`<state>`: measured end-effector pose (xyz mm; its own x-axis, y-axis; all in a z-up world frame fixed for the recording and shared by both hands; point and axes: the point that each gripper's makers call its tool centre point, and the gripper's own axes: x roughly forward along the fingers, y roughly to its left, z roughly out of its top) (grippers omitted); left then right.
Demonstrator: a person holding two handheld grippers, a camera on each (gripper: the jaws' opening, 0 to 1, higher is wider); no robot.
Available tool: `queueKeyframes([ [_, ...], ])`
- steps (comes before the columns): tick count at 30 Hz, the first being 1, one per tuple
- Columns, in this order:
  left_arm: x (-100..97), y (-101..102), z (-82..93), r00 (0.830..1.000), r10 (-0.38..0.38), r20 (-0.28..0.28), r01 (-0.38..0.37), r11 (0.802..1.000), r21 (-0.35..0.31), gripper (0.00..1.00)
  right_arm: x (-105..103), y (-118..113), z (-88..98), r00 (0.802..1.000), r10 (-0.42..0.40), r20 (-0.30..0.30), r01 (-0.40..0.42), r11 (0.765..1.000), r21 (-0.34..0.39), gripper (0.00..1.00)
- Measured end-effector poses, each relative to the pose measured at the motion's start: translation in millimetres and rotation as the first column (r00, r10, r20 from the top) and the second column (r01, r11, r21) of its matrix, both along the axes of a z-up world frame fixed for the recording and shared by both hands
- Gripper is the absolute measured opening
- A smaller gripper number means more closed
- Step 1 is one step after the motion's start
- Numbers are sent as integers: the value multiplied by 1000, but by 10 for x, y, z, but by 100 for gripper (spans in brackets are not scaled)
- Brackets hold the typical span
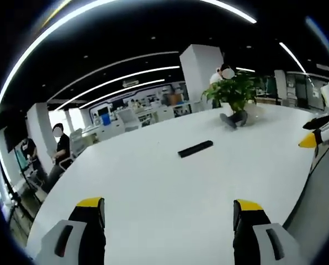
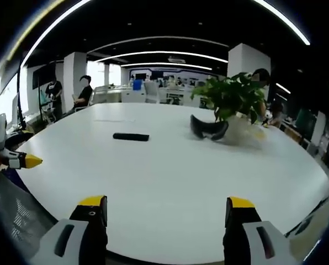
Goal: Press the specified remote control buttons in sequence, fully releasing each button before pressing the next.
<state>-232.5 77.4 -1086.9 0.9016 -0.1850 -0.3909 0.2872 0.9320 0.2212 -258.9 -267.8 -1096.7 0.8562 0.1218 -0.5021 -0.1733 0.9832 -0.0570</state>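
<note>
The remote control [image 1: 195,148] lies flat on the white table [image 1: 153,193], well ahead of the left gripper [image 1: 169,212], whose fingers [image 1: 91,212] stand apart with nothing between them. In the right gripper view, the remote control [image 2: 131,137] sits far ahead and left of the right gripper [image 2: 167,212], its fingers [image 2: 237,212] also apart and empty. A potted plant [image 2: 231,99] stands beyond, to the right.

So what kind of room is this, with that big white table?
Probably an open office or meeting area. The big white table has a potted plant and a black remote control on it, long strip lights run across the ceiling, and people sit at desks behind.
</note>
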Motion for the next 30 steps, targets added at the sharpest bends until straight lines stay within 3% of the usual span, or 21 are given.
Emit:
queueKeyframes([
  [11, -10, 31, -31, 1000, 15, -20, -15, 1000, 3, 100, -7, -12, -16, 1000, -4, -8, 4, 1000, -3, 85],
  [16, -14, 93, -71, 999, 38, -32, -36, 998, 53, 100, -9, -65, -23, 999, -29, -12, 29, 1000, 9, 85],
  [22, -33, 144, -167, 994, 68, -87, -62, 995, 74, 100, -16, -44, -85, 998, -21, -51, 21, 1000, -9, 83],
  [30, -38, 155, -156, 994, 73, -86, -65, 994, 84, 100, -17, -36, -63, 999, -16, -39, 16, 1000, -2, 80],
])
